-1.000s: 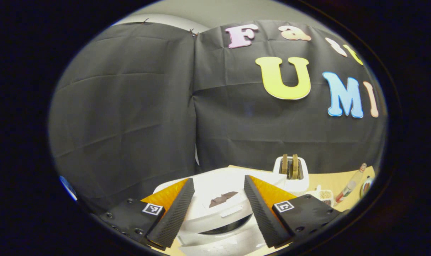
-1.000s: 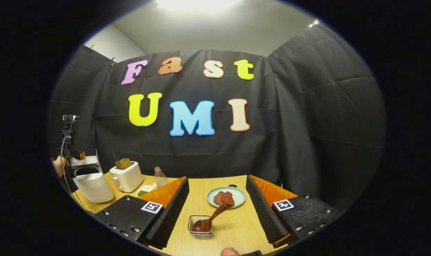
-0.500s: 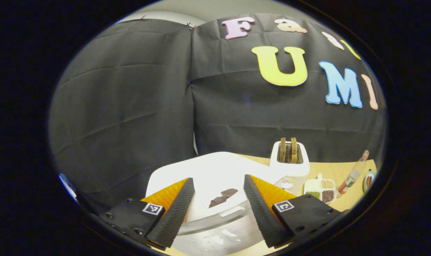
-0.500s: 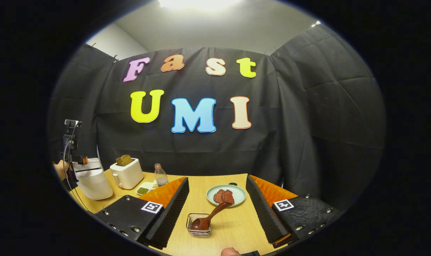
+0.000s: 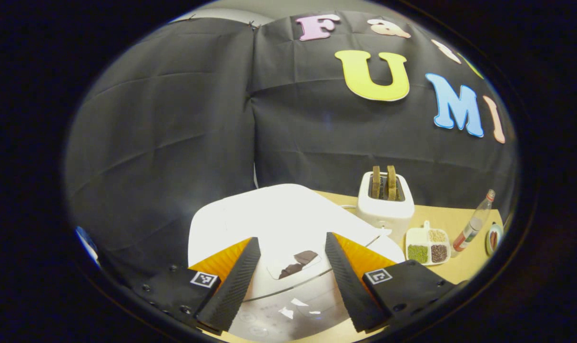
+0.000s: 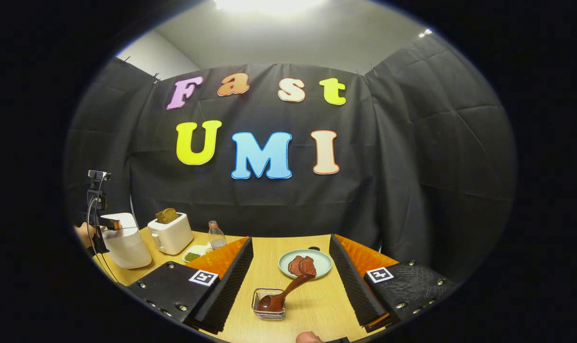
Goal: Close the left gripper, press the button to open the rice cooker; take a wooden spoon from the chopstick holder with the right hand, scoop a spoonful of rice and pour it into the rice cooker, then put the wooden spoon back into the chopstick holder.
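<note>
The white rice cooker (image 5: pixel 278 214) sits right under my left gripper (image 5: pixel 291 237), whose fingers stand apart over the front of the lid. The lid lies flat on the body with no gap showing; a dark patch (image 5: pixel 295 263) marks its front edge. In the right gripper view the cooker (image 6: pixel 124 245) stands at the far left, with a hand (image 6: pixel 82 235) and the left gripper (image 6: pixel 111 223) on top of it. The wooden spoon (image 6: pixel 281 295) rests bowl-down in the small clear holder (image 6: pixel 268 309), handle leaning up to the right. My right gripper (image 6: pixel 290 240) is open above and behind it, holding nothing.
A white toaster (image 5: pixel 386 202) with two bread slices stands right of the cooker. Beside it are a divided dish of grains (image 5: pixel 428 247) and a bottle (image 5: pixel 471 224). A pale plate (image 6: pixel 303 263) with brown slices lies just behind the spoon holder on the wooden table (image 6: pixel 312 305).
The cooker lid has gone from raised with a dark gap to flat on the body, the left gripper following it down. The right gripper has barely moved.
</note>
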The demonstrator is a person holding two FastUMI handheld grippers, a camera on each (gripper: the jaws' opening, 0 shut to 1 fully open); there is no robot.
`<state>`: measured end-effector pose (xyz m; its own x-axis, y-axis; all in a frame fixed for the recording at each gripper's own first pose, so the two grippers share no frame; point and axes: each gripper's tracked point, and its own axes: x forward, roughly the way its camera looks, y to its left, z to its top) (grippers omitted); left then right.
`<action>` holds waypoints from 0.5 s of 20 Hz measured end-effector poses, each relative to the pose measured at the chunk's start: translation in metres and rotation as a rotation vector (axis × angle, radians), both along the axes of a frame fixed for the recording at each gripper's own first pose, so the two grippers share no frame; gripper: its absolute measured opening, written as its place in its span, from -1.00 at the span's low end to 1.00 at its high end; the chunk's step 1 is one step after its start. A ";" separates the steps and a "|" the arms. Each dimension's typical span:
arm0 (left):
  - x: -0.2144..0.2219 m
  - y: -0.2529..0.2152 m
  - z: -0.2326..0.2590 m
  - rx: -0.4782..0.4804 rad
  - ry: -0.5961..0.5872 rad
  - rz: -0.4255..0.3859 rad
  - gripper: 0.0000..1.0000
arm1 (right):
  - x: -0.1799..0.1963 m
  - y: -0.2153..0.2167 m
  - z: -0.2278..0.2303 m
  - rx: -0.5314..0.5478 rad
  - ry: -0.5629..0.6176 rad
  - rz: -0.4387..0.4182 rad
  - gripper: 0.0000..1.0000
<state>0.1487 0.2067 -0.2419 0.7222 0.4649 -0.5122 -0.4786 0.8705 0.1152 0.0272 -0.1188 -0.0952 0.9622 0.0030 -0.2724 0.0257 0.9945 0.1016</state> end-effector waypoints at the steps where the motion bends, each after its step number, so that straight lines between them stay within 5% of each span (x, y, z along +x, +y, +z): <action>1: -0.002 -0.001 -0.001 -0.002 -0.006 0.007 0.93 | 0.000 0.001 0.000 -0.002 -0.002 0.000 0.95; 5: 0.000 -0.008 0.003 -0.003 -0.061 -0.005 0.96 | 0.002 0.011 -0.004 0.013 0.007 -0.001 0.95; 10: -0.002 -0.017 0.012 0.015 -0.066 -0.121 0.96 | 0.014 0.035 0.010 0.011 -0.019 0.033 0.94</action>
<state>0.1469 0.1901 -0.2298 0.8051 0.3797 -0.4556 -0.3776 0.9206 0.1001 0.0412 -0.0842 -0.0855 0.9665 0.0375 -0.2538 -0.0088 0.9935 0.1131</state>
